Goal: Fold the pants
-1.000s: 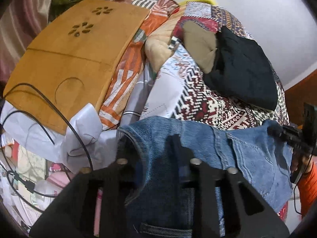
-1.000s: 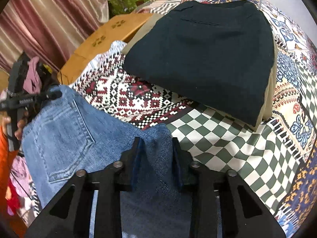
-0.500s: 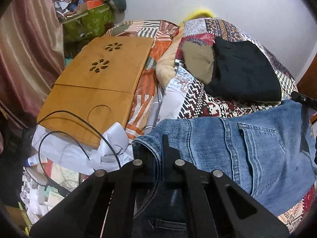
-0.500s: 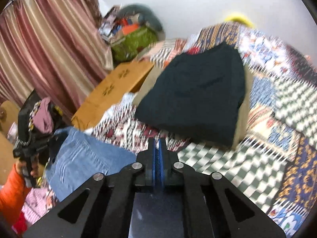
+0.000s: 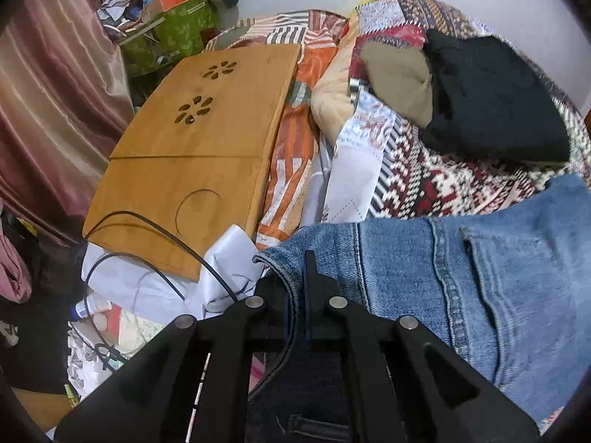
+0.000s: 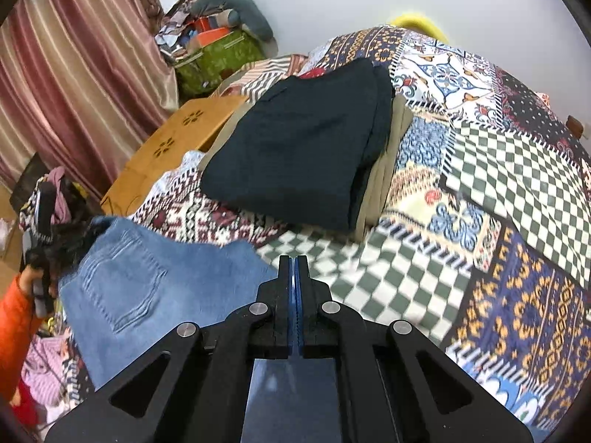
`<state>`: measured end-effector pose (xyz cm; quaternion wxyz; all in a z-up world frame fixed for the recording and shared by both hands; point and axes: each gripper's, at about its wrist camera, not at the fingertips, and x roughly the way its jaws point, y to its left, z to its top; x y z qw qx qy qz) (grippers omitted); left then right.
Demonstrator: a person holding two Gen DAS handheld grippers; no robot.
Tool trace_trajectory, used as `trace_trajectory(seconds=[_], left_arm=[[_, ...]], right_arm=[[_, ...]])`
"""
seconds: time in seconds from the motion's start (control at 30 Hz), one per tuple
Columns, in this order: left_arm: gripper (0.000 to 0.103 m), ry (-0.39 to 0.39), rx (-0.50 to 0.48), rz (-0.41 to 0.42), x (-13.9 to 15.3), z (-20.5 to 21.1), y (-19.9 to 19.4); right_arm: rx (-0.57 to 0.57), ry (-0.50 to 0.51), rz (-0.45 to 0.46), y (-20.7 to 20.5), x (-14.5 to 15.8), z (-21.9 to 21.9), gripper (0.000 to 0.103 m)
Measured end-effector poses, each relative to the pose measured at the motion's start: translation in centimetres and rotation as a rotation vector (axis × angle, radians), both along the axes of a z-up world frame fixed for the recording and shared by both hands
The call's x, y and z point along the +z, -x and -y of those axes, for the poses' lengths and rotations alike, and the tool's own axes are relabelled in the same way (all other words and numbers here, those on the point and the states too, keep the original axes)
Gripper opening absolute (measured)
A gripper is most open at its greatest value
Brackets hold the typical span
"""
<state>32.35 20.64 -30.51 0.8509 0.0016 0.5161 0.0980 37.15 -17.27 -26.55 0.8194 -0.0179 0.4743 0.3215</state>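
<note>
My right gripper (image 6: 294, 280) now has its jaws pressed together on denim, where a second ago they stood apart around it. My left gripper (image 5: 297, 288) also pinches the waistband, so the jeans (image 6: 147, 295) hang stretched between both grippers (seat pocket facing me), in front of the folded black pants (image 6: 306, 140) on the bed (image 6: 517, 170). I judge they are ready to lay flat.

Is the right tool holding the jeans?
No, the right tool is shut on nothing; the jeans lie to its left.
</note>
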Motion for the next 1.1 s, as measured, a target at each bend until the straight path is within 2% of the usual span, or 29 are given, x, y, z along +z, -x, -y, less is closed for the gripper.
trace_trajectory(seconds=[0.07,0.13,0.2,0.27,0.37,0.47,0.6,0.87,1.1], left_arm=[[0.007,0.038,0.003,0.01,1.3,-0.2,0.5],[0.012,0.058,0.007,0.028,2.6,-0.3,1.3],[0.023,0.054,0.01,0.063,4.1,-0.2,2.5],[0.043,0.054,0.008,0.098,5.5,-0.1,3.9],[0.053,0.06,0.008,0.137,7.0,0.2,6.0],[0.055,0.074,0.018,0.141,7.4,0.2,7.8],[0.058,0.109,0.054,0.121,6.4,-0.4,10.0],[0.058,0.216,0.111,0.05,2.4,-1.3,14.5],[0.058,0.239,0.079,-0.016,-1.2,0.5,14.2]], right_arm=[[0.0,0.004,0.004,0.8,0.4,0.5,0.005],[-0.006,0.002,0.013,1.7,0.9,0.8,0.014],[-0.017,0.005,0.025,2.6,1.4,1.3,0.033],[-0.028,0.013,0.058,3.9,2.1,2.0,0.038],[-0.033,0.025,0.076,5.7,2.9,2.9,0.039],[-0.058,0.032,0.096,7.5,3.7,4.3,0.046],[-0.106,0.038,0.114,9.7,4.3,6.4,0.046],[-0.198,0.076,0.077,13.7,2.9,9.8,0.047],[-0.286,0.09,0.029,15.5,1.3,12.3,0.05]])
